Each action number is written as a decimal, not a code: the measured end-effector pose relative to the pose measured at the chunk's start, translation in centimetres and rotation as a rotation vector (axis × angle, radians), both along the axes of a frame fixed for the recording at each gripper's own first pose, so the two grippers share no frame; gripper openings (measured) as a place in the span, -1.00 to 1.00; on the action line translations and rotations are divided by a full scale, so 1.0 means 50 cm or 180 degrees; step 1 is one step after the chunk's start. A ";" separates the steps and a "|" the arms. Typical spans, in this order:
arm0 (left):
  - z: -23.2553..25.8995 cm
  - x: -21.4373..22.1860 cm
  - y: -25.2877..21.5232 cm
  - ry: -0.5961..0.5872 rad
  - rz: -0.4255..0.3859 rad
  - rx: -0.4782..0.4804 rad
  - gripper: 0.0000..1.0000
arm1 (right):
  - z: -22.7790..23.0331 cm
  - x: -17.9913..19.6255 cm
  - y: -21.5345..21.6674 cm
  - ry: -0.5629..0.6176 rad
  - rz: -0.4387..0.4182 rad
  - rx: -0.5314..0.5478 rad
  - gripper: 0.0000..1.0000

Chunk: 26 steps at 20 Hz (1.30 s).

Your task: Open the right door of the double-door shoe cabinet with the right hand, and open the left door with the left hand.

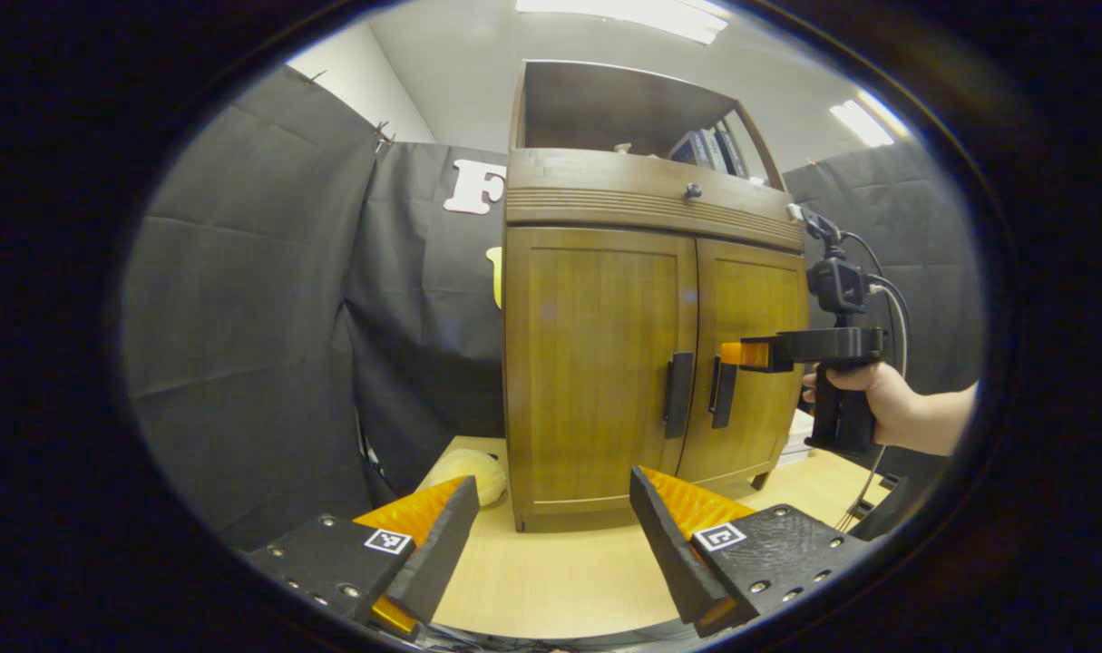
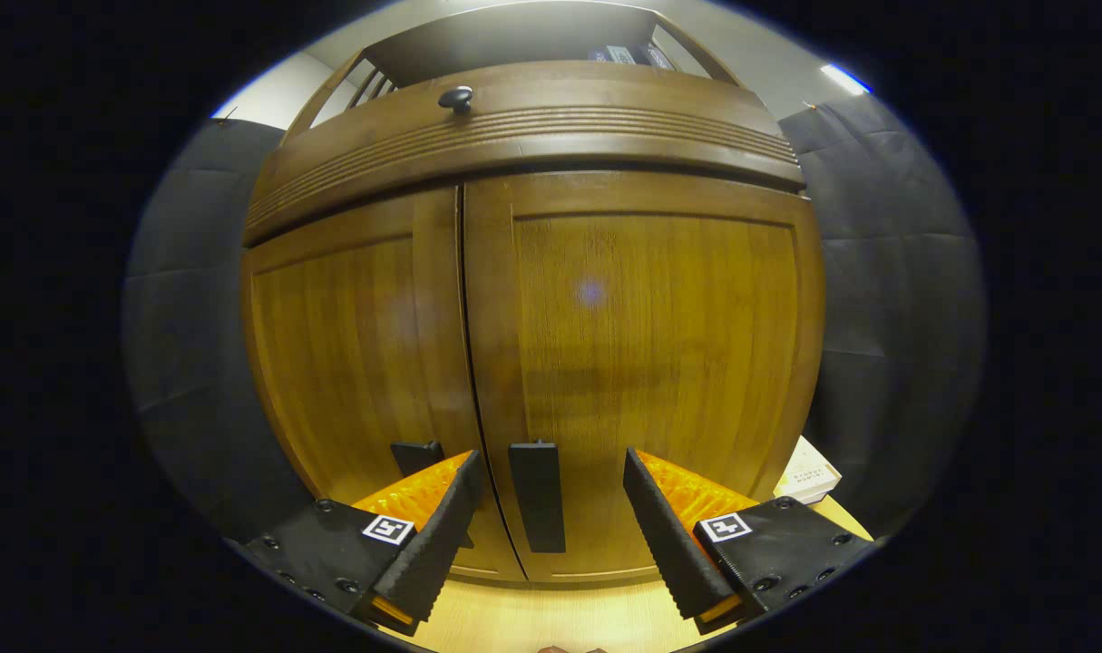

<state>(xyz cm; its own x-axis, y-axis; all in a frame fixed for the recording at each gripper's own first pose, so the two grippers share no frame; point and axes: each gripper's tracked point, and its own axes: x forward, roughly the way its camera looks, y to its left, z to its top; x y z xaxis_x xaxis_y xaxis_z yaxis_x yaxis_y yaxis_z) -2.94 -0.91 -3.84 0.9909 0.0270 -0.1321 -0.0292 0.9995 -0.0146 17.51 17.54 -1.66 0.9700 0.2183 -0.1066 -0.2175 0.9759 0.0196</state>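
While both doors are seen shut, the right gripper [image 2: 551,508] is held with jaws spread around the right door handle [image 2: 537,496], neither finger touching it. Farther back, the left gripper [image 1: 551,535] is held open over the tabletop [image 1: 551,580], facing the shoe cabinet [image 1: 605,363], well apart from the left door handle [image 1: 677,394].

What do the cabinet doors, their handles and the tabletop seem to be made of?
Cabinet doors: wood or wood veneer with visible grain and a glossy varnish that reflects light. Handles: matte black bars, metal or plastic, unclear. Tabletop: pale, smooth wood-look board, probably laminate.
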 end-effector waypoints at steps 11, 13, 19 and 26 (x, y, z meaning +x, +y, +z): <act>-0.010 -0.006 -0.011 0.0161 -0.0138 -0.0085 0.97 | -0.050 0.084 0.024 0.0150 -0.0061 -0.0033 0.44; -0.013 0.000 -0.011 0.0193 -0.0141 -0.0093 0.97 | -0.044 0.067 0.045 0.0143 -0.0004 -0.0095 0.00; -0.008 0.003 -0.007 0.0193 -0.0106 -0.0171 0.96 | -0.044 0.078 0.058 0.0067 0.0009 0.0012 -0.55; 0.005 0.000 -0.006 0.0137 -0.0086 -0.0128 0.93 | -0.043 0.058 0.052 0.0049 0.0107 -0.0032 -0.77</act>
